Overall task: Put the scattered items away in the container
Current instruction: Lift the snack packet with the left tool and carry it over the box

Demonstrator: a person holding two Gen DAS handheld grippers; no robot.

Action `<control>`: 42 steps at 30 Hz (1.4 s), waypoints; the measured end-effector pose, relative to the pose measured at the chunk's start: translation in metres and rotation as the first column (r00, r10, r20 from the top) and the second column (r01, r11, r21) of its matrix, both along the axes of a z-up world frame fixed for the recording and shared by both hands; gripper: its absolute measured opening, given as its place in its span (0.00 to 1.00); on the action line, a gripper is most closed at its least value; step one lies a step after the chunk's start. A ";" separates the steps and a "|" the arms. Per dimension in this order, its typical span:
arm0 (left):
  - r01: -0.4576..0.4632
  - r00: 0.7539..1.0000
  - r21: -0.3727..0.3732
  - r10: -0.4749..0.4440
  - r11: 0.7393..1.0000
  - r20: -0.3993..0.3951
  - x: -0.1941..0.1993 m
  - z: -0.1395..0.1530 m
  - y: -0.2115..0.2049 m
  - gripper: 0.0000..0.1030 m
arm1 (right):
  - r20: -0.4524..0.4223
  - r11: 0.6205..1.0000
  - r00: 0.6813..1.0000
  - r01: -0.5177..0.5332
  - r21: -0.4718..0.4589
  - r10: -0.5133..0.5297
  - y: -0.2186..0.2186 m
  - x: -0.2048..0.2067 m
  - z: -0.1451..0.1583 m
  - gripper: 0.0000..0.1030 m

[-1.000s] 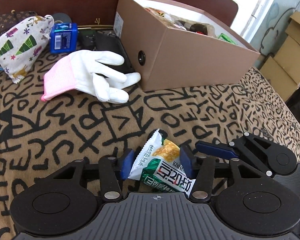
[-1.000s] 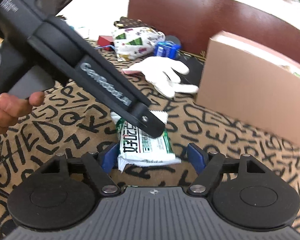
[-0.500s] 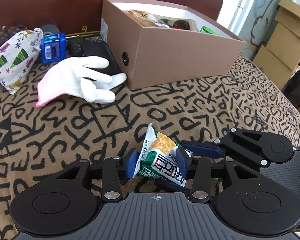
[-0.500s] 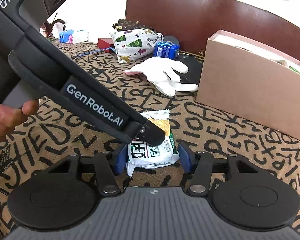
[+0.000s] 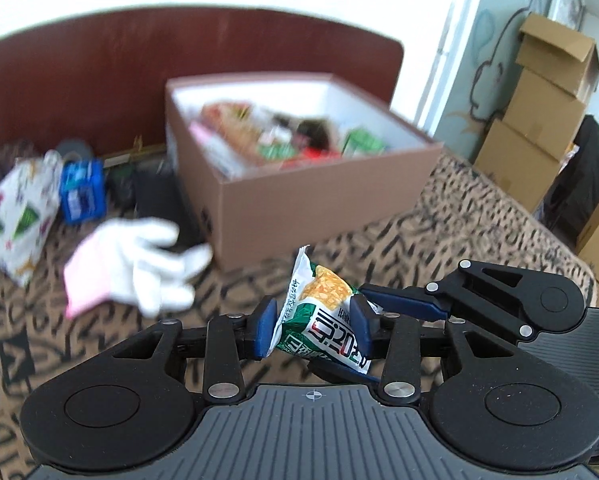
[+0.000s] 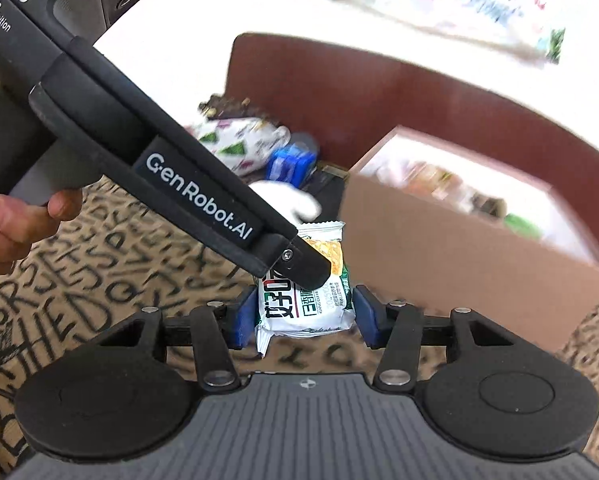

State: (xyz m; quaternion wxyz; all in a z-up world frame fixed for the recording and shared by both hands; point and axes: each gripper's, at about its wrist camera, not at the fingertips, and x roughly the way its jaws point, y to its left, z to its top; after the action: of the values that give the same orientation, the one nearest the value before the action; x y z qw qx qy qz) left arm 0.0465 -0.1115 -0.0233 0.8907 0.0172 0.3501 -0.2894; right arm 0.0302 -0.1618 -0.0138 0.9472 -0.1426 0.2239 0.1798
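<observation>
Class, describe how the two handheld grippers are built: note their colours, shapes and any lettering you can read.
Both are black, with ribbed grey housings, round discs and blue finger pads. The left gripper reads "GenRobot.AI" and "DAS Data Acquisition System" in white. The right gripper looks alike; no lettering shows.

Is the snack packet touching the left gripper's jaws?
Touching. In the left wrist view, both blue pads of the left gripper press the snack packet, which is pinched between them, lifted off the patterned cloth.
</observation>
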 end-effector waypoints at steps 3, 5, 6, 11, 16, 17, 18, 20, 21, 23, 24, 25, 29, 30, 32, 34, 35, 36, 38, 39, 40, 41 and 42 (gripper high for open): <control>0.015 0.999 -0.008 -0.015 1.000 0.035 0.009 0.017 -0.013 0.40 | 0.042 1.000 0.999 0.018 -0.009 -0.018 -0.011 0.007 0.014 0.54; 0.028 0.998 -0.011 -0.027 1.000 0.064 0.015 0.029 -0.023 0.40 | 0.069 0.999 0.997 0.032 -0.016 -0.031 -0.018 0.013 0.024 0.54; 0.033 0.997 -0.014 -0.032 0.999 0.076 0.019 0.035 -0.027 0.40 | 0.085 0.999 0.996 0.040 -0.021 -0.038 -0.021 0.016 0.029 0.54; 0.057 0.991 -0.026 -0.054 0.998 0.121 0.044 0.063 -0.052 0.41 | 0.145 0.996 0.987 0.077 -0.032 -0.072 -0.041 0.038 0.053 0.54; 0.075 0.986 -0.034 -0.069 0.997 0.150 0.075 0.088 -0.077 0.41 | 0.181 0.993 0.978 0.111 -0.029 -0.104 -0.065 0.068 0.073 0.54; 0.077 0.985 -0.034 -0.071 0.996 0.154 0.083 0.092 -0.082 0.41 | 0.185 0.993 0.976 0.118 -0.027 -0.112 -0.070 0.075 0.076 0.54; 0.079 0.985 -0.036 -0.072 0.996 0.156 0.091 0.096 -0.088 0.41 | 0.189 0.992 0.975 0.125 -0.023 -0.119 -0.075 0.081 0.079 0.54; 0.084 0.984 -0.042 -0.077 0.996 0.160 0.104 0.102 -0.098 0.41 | 0.195 0.990 0.972 0.138 -0.016 -0.132 -0.087 0.092 0.084 0.54; 0.087 0.984 -0.049 -0.079 0.995 0.158 0.111 0.104 -0.102 0.41 | 0.199 0.989 0.970 0.144 -0.015 -0.139 -0.092 0.099 0.086 0.54; 0.094 0.986 -0.073 -0.083 0.993 0.145 0.127 0.106 -0.109 0.41 | 0.205 0.987 0.967 0.158 -0.022 -0.150 -0.097 0.111 0.090 0.54; 0.098 0.987 -0.085 -0.085 0.992 0.138 0.135 0.107 -0.113 0.41 | 0.208 0.986 0.966 0.164 -0.028 -0.155 -0.100 0.118 0.092 0.54; 0.103 0.987 -0.091 -0.090 0.991 0.133 0.144 0.107 -0.117 0.41 | 0.210 0.985 0.965 0.169 -0.035 -0.158 -0.105 0.123 0.092 0.54; 0.104 0.988 -0.093 -0.092 0.990 0.121 0.177 0.103 -0.132 0.41 | 0.193 0.983 0.968 0.175 -0.054 -0.162 -0.120 0.153 0.092 0.54; 0.102 0.989 -0.091 -0.090 0.991 0.121 0.184 0.101 -0.135 0.42 | 0.187 0.983 0.969 0.174 -0.057 -0.161 -0.123 0.162 0.091 0.54; 0.097 0.990 -0.088 -0.087 0.991 0.113 0.201 0.096 -0.142 0.42 | 0.176 0.983 0.972 0.169 -0.064 -0.156 -0.129 0.178 0.087 0.54; 0.095 0.992 -0.089 -0.087 0.991 0.090 0.220 0.089 -0.147 0.42 | 0.160 0.984 0.976 0.162 -0.077 -0.148 -0.135 0.195 0.082 0.54; 0.095 0.993 -0.093 -0.088 0.991 0.079 0.229 0.086 -0.150 0.42 | 0.154 0.983 0.978 0.158 -0.089 -0.143 -0.138 0.203 0.079 0.54; 0.095 0.994 -0.097 -0.089 0.991 0.069 0.238 0.081 -0.152 0.42 | 0.146 0.982 0.979 0.155 -0.104 -0.139 -0.140 0.211 0.076 0.54; 0.099 0.994 -0.101 -0.095 0.990 0.051 0.254 0.073 -0.158 0.42 | 0.128 0.979 0.983 0.153 -0.134 -0.136 -0.144 0.226 0.070 0.54; 0.102 0.994 -0.099 -0.098 0.990 0.046 0.261 0.069 -0.161 0.42 | 0.118 0.977 0.984 0.152 -0.148 -0.135 -0.146 0.233 0.067 0.54; 0.104 0.994 -0.097 -0.100 0.990 0.041 0.268 0.064 -0.164 0.42 | 0.108 0.975 0.985 0.151 -0.160 -0.135 -0.148 0.240 0.064 0.54; 0.104 0.994 -0.094 -0.101 0.990 0.036 0.274 0.060 -0.166 0.42 | 0.098 0.974 0.986 0.150 -0.169 -0.135 -0.150 0.247 0.061 0.54; 0.104 0.994 -0.091 -0.101 0.990 0.033 0.280 0.056 -0.169 0.42 | 0.086 0.973 0.987 0.148 -0.175 -0.135 -0.152 0.253 0.058 0.54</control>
State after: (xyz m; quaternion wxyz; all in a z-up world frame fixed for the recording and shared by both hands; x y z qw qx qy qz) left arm 0.3267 -0.2801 0.0328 0.8794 -0.0021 0.3222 -0.3506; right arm 0.2835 -0.3136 0.0441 0.9484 -0.2181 0.2138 0.0854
